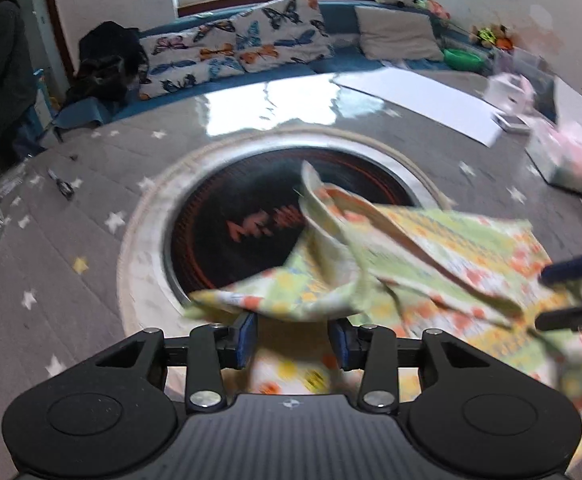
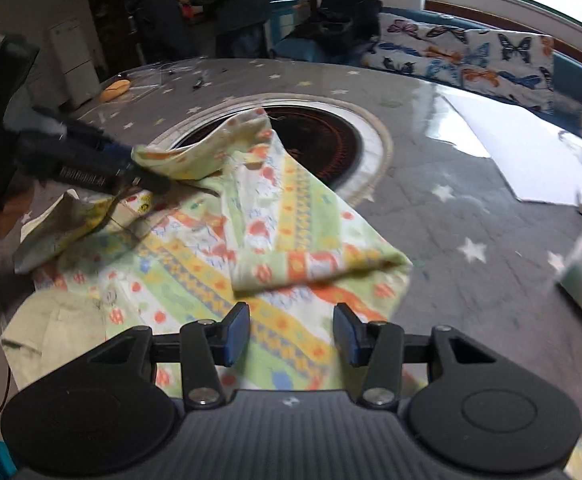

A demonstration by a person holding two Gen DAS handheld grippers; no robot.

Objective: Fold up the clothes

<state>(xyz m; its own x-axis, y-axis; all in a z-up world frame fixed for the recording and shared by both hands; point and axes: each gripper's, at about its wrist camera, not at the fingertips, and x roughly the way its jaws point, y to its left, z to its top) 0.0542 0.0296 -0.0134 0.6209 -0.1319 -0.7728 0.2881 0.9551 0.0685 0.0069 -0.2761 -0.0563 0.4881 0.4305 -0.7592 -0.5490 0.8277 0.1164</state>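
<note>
A child's garment (image 1: 431, 264) printed in green, yellow and orange lies spread on the grey star-patterned table (image 1: 71, 240). In the left wrist view my left gripper (image 1: 294, 340) is open, and a raised, blurred fold of the cloth drapes across its blue pads. The right wrist view shows that left gripper (image 2: 147, 170) at the tip of a sleeve that reaches toward the black round hob. My right gripper (image 2: 291, 334) is open just above the garment's (image 2: 283, 216) near edge with nothing between its fingers. Its two dark fingers also appear as the right gripper (image 1: 547, 296) at the right edge.
A black round hob (image 1: 243, 216) with a pale rim sits in the table's middle. A white board (image 1: 419, 104) and a pink-and-white box (image 1: 563, 148) lie on the far right. Butterfly cushions (image 1: 235, 52) line a blue bench behind. People stand at the back left (image 2: 219, 0).
</note>
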